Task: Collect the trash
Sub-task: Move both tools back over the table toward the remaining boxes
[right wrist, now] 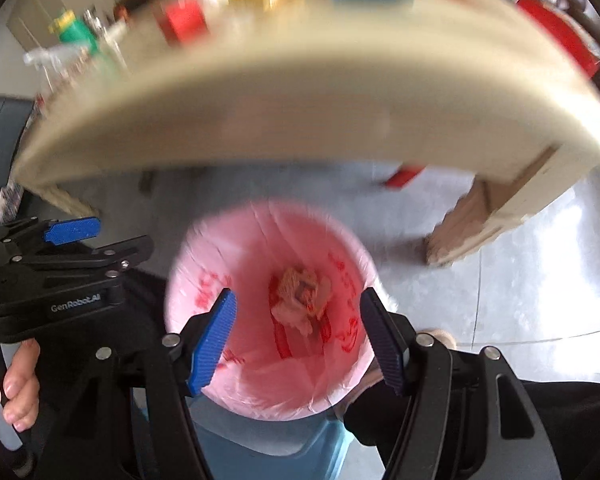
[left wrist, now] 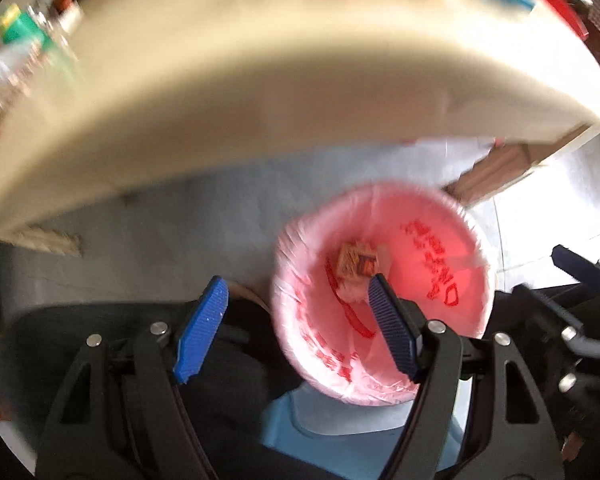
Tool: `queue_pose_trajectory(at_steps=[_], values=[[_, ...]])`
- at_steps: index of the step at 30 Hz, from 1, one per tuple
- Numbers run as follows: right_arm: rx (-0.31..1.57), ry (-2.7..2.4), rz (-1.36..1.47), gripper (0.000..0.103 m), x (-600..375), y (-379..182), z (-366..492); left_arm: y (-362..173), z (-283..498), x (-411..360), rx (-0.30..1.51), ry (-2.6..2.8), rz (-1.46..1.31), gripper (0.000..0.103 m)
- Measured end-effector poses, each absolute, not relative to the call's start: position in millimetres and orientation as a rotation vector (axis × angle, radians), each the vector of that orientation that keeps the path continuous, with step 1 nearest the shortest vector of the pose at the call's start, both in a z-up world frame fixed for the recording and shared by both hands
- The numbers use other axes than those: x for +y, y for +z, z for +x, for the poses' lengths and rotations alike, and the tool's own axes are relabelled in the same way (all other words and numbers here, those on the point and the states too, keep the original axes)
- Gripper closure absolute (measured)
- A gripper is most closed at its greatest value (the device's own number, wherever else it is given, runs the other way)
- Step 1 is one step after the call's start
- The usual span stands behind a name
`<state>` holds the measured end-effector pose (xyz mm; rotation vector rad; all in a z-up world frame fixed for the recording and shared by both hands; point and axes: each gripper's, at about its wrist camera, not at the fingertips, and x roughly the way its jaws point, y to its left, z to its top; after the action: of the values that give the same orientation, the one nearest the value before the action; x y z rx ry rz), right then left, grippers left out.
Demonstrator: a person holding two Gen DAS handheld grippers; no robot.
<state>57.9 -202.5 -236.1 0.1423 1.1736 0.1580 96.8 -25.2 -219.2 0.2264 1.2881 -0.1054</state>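
Both your left gripper (left wrist: 296, 304) and right gripper (right wrist: 298, 312) hang spread, empty, over the pink-lined bin (right wrist: 260, 408); crumpled wrappers (right wrist: 302, 298) lie inside, so reach next for the far table (right wrist: 284, 120).

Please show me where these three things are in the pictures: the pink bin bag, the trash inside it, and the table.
pink bin bag (right wrist: 256, 236), right wrist view, on the far inner wall.
trash (right wrist: 302, 294), right wrist view, on the middle of the crumpled heap.
table (left wrist: 260, 120), left wrist view, on its pale front edge.
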Motion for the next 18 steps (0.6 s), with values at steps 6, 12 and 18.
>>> queue_pose_trajectory(at_steps=[6, 12, 18], values=[[0.976, 0.155, 0.167, 0.036, -219.4, -144.8, 49.8, -126.7, 106.2, -12.5, 1.157, -0.148, 0.239, 0.028], [0.782, 0.160, 0.140, 0.027, -234.6, -52.8, 58.8, -47.3, 123.5, -7.5, 1.039, -0.196, 0.251, 0.022], [0.686, 0.183, 0.155, 0.025, -243.2, 2.8, 77.5, 9.4, 151.0, 0.9, 0.983, -0.236, 0.205, 0.017]])
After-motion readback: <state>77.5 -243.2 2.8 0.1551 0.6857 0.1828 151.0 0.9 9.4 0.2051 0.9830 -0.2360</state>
